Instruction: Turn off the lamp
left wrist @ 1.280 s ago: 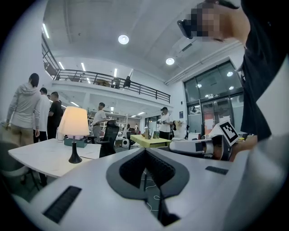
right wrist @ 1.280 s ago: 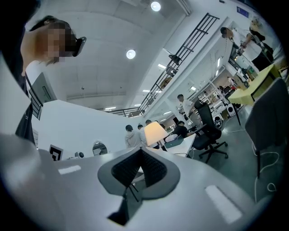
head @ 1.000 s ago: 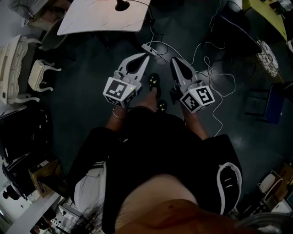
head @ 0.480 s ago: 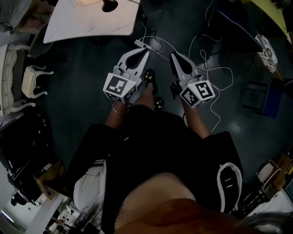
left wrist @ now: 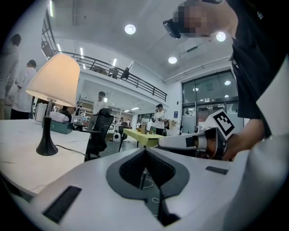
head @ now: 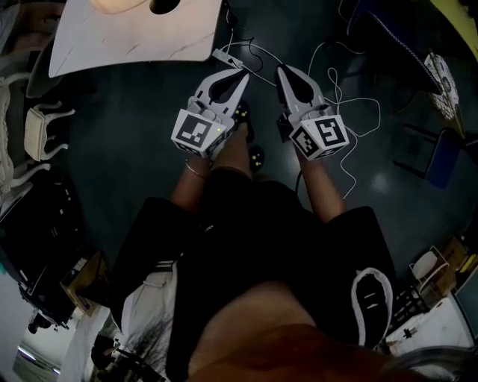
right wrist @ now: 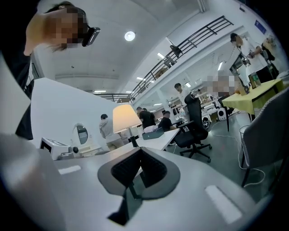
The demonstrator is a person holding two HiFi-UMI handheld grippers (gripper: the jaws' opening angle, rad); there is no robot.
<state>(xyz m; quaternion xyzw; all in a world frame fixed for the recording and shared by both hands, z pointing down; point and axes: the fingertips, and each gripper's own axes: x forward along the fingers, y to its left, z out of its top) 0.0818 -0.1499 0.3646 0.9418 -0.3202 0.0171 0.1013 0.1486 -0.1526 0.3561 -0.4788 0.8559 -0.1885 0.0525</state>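
Observation:
The lamp [left wrist: 55, 97] stands lit on a white marble-look table [head: 149, 41], with a glowing cream shade and a black base [head: 164, 6]. It is at the left of the left gripper view and, smaller, as the lamp [right wrist: 126, 122] in the middle of the right gripper view. My left gripper [head: 243, 74] and right gripper [head: 282, 70] are held side by side over the dark floor, short of the table. Both point roughly level toward it. The left gripper's [left wrist: 145, 151] jaws and the right gripper's [right wrist: 141, 150] jaws are shut with nothing between them.
A white power strip [head: 222, 56] with white cables [head: 343, 97] lies on the floor just past the gripper tips. White ornate chairs [head: 41, 123] stand at the left. A black office chair [right wrist: 196, 128] sits by the table. Several people stand in the background.
The table and lamp have grown larger and slid left in the head view. Both grippers have moved forward toward the table together, still shut.

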